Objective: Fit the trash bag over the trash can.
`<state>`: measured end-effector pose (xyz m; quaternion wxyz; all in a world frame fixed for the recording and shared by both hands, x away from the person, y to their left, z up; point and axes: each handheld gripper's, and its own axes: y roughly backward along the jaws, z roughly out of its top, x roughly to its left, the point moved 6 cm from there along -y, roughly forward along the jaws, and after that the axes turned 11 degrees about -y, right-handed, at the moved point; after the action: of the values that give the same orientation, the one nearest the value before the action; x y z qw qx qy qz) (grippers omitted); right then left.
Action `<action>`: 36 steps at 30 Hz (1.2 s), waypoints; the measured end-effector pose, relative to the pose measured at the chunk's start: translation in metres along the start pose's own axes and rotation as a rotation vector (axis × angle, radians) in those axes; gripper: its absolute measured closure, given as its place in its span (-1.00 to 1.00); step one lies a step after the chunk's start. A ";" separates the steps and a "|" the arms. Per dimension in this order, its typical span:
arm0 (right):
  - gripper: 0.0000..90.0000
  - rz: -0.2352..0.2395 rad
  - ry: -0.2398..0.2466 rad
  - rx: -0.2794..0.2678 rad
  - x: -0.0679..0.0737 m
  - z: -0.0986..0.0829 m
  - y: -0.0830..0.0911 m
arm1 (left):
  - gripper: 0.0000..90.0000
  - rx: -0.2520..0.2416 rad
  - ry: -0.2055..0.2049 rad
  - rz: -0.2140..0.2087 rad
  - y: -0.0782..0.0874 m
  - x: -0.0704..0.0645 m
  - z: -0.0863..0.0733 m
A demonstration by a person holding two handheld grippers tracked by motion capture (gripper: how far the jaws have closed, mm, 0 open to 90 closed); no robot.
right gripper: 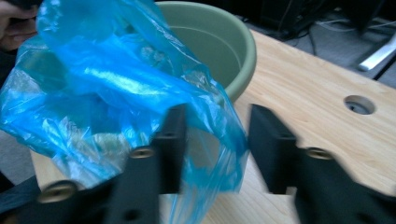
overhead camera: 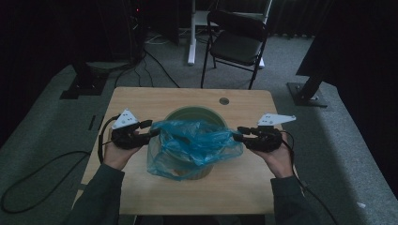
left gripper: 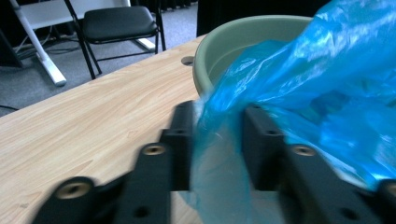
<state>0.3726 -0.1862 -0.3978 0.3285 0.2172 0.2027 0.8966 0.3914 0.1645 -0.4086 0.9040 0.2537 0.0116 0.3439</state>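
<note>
A pale green round bin (overhead camera: 187, 112) stands in the middle of the wooden table (overhead camera: 141, 101). A crumpled blue plastic bag (overhead camera: 192, 145) lies over its near rim and hangs down its front. My left gripper (overhead camera: 149, 130) is at the bag's left edge and my right gripper (overhead camera: 237, 133) at its right edge. In the left gripper view the jaws (left gripper: 217, 140) stand apart with a fold of the bag (left gripper: 317, 93) between them, beside the bin (left gripper: 243, 28). In the right gripper view the jaws (right gripper: 217, 140) are wider apart, with the bag (right gripper: 107, 79) edge hanging between them in front of the bin (right gripper: 219, 42).
A round cable hole (overhead camera: 224, 101) sits in the table's far edge. A black folding chair (overhead camera: 237, 37) stands behind the table on grey carpet. Cables (overhead camera: 42, 178) run over the floor at the left, and dark stand bases (overhead camera: 307, 93) flank the table.
</note>
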 end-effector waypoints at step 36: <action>0.18 -0.036 -0.125 -0.014 -0.048 0.028 -0.048 | 0.37 -0.070 0.203 -0.117 -0.053 0.049 0.016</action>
<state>0.4445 -0.1783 -0.4109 0.3579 0.2669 0.1794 0.8766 0.4646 0.1544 -0.4121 0.9251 0.1845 0.1057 0.3147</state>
